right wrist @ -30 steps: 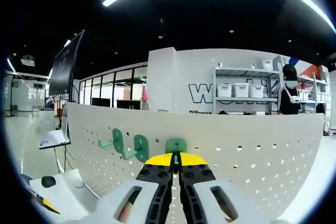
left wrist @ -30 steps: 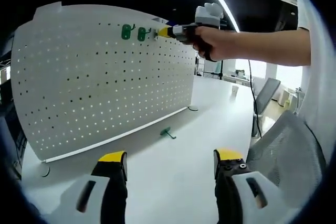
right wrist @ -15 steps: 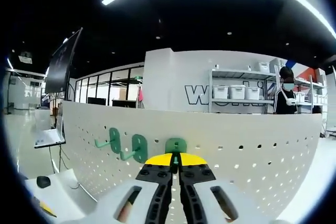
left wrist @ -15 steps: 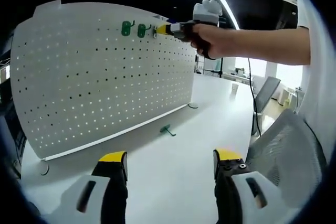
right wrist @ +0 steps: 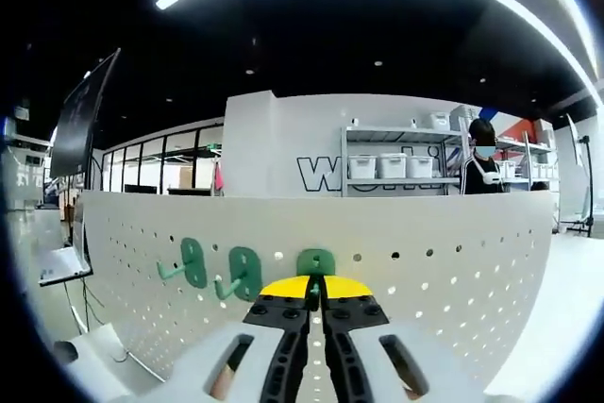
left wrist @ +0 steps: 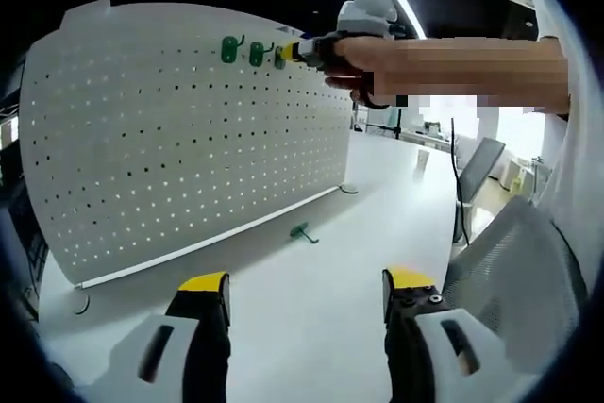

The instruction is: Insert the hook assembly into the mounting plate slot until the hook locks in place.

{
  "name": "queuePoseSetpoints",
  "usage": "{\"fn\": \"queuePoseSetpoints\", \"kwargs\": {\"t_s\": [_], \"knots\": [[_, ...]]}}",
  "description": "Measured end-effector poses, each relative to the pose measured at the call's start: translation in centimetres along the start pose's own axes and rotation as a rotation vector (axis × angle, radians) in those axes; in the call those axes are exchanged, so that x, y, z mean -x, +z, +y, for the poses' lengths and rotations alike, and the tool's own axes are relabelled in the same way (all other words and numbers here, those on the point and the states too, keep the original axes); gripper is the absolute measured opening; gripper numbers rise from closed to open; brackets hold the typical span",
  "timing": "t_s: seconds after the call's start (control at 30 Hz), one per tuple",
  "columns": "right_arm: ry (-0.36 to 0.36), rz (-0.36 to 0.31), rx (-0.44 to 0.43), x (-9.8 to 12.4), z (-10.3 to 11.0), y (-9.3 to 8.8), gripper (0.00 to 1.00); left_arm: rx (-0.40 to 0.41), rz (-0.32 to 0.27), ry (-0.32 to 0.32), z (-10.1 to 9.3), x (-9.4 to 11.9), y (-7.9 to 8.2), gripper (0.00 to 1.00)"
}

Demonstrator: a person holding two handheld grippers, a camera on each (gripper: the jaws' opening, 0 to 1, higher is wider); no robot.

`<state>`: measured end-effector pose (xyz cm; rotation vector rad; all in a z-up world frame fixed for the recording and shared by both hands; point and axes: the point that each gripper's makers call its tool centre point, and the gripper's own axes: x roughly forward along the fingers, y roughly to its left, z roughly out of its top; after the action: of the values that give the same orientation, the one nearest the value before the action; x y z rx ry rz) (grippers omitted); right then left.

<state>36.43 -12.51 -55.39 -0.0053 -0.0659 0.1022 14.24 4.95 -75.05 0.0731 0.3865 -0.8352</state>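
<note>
Flatly, green plastic hook (right wrist: 316,262) against perforated pegboard (right wrist: 453,261).

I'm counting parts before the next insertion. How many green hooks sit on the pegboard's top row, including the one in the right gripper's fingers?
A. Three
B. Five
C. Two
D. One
A: the right gripper view shows two mounted green hooks on the pegboard, plus a third green hook held against it by the right gripper.
</note>
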Motion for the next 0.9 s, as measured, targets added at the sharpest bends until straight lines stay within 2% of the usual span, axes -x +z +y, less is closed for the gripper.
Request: {"fn": "queuePoseSetpoints", "kwargs": {"t_s": [0.3, 0.37, 0.47, 0.53, 0.57, 0.67, 0.83, 0.9], "knots": [[0.020, 0.001, 0.004, 0.2, 0.0, 0.0, 0.02, 0.004, -0.007, -0.002, -0.1, 0.0, 0.0, 0.67], [0.044, -0.016, -0.033, 0.4, 0.1, 0.0, 0.03, 0.004, -0.006, -0.002, 0.0, 0.0, -0.1, 0.67], [0.085, -0.033, 0.023, 0.5, 0.5, 0.2, 0.06, 0.008, -0.008, -0.001, 0.1, 0.0, 0.0, 0.67], [0.118, -0.057, 0.027, 0.6, 0.8, 0.6, 0.12, 0.009, -0.009, 0.001, 0.1, 0.1, 0.0, 0.67], [0.112, -0.052, 0.054, 0.7, 0.5, 0.4, 0.14, 0.009, -0.009, 0.001, 0.1, 0.1, 0.0, 0.67], [0.136, -0.047, 0.022, 1.0, 0.5, -0.1, 0.24, 0.007, -0.008, 0.001, 0.1, 0.0, 0.0, 0.67], [0.195, -0.052, 0.040, 1.8, 1.1, -1.0, 0.40, 0.001, -0.009, 0.001, 0.0, 0.0, 0.1, 0.67], [0.208, -0.043, 0.011, 1.9, 1.1, -1.3, 0.49, 0.001, -0.009, -0.001, -0.1, 0.0, 0.0, 0.67]]}}
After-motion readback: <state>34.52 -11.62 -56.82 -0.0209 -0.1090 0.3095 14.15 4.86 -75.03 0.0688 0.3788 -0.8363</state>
